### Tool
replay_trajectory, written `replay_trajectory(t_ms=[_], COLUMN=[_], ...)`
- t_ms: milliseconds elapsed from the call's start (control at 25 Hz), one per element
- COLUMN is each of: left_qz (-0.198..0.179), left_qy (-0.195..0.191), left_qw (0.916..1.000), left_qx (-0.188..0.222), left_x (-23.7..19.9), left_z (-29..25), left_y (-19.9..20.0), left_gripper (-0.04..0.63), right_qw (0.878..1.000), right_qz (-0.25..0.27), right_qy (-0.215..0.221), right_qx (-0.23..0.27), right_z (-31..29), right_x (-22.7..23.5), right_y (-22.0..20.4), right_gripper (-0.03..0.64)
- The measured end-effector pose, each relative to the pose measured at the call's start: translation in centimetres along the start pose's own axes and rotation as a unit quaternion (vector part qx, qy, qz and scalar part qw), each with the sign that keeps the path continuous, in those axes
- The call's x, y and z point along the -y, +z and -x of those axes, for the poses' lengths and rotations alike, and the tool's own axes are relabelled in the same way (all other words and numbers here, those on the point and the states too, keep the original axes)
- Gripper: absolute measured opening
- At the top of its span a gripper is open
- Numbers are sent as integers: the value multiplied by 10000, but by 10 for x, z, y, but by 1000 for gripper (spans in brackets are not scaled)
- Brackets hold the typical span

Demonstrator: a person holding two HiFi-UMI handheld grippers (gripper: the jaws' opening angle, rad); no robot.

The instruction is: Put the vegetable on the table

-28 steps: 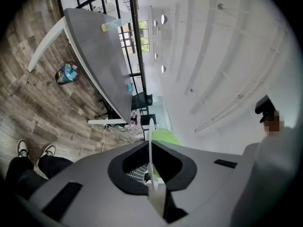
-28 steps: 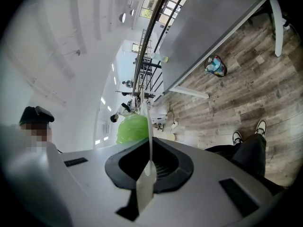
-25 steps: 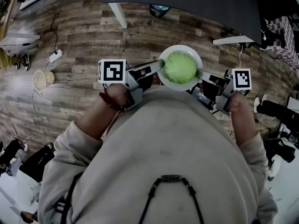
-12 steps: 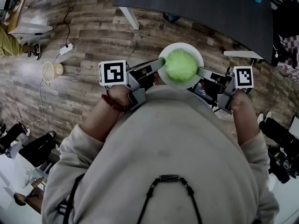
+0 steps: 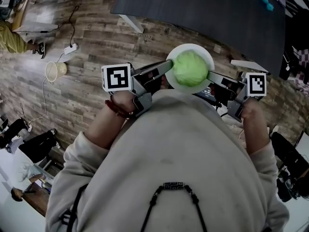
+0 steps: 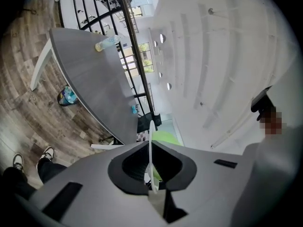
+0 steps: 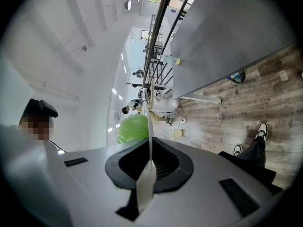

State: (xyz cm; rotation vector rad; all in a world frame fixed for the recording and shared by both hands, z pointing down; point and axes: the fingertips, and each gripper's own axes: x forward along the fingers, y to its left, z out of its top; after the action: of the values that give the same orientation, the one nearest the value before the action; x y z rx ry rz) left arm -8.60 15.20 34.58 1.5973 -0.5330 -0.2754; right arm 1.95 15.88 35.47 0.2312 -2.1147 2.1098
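Observation:
A round green cabbage [image 5: 189, 67] sits on a white plate [image 5: 207, 55] that I carry in front of my chest. My left gripper [image 5: 168, 67] is shut on the plate's left rim and my right gripper [image 5: 209, 74] is shut on its right rim. In the left gripper view the plate's thin edge [image 6: 151, 145] runs between the closed jaws, with the cabbage [image 6: 163, 137] behind it. The right gripper view shows the same: the plate's rim [image 7: 149, 131] pinched edge-on, the cabbage [image 7: 133, 128] to its left. The dark grey table [image 5: 207, 8] lies just ahead of the plate.
A white table leg [image 5: 131, 23] and a white bracket [image 5: 248, 65] stand on the wood-plank floor. A small teal object [image 5: 267, 2] lies on the table's far right. A pale basket [image 5: 56, 71] and a power strip [image 5: 70, 49] sit on the floor at left; dark gear [image 5: 289, 166] lies at right.
Both grippers have carried the plate and cabbage forward; the dark table now fills more of the top of the head view and lies closer to the plate. The grip is unchanged.

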Motion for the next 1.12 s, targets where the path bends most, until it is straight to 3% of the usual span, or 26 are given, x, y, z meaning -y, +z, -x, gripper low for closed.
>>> replay_trajectory(t_ms=[240, 360, 600, 1000, 1120], left_qz=[243, 49, -132, -138, -321], left_qy=[222, 422, 324, 55, -10], left_qw=[9994, 9991, 9988, 9959, 9937], left_qx=[132, -43, -332, -889, -1075], left_x=[-5, -7, 22, 21, 20], left_z=[-47, -89, -137, -159, -167], left_y=[-5, -10, 1, 9, 17], left_gripper=[18, 18, 20, 18, 18], right_qw=[9997, 9994, 9982, 9953, 9937], right_qz=[-92, -187, -113, -80, -29], right_qy=[248, 282, 207, -11, -104], right_qx=[-8, 83, 544, 962, 1119], right_z=[36, 75, 119, 131, 135], right_x=[20, 41, 26, 28, 30], right_y=[24, 36, 62, 72, 77], right_gripper=[25, 25, 25, 25, 25])
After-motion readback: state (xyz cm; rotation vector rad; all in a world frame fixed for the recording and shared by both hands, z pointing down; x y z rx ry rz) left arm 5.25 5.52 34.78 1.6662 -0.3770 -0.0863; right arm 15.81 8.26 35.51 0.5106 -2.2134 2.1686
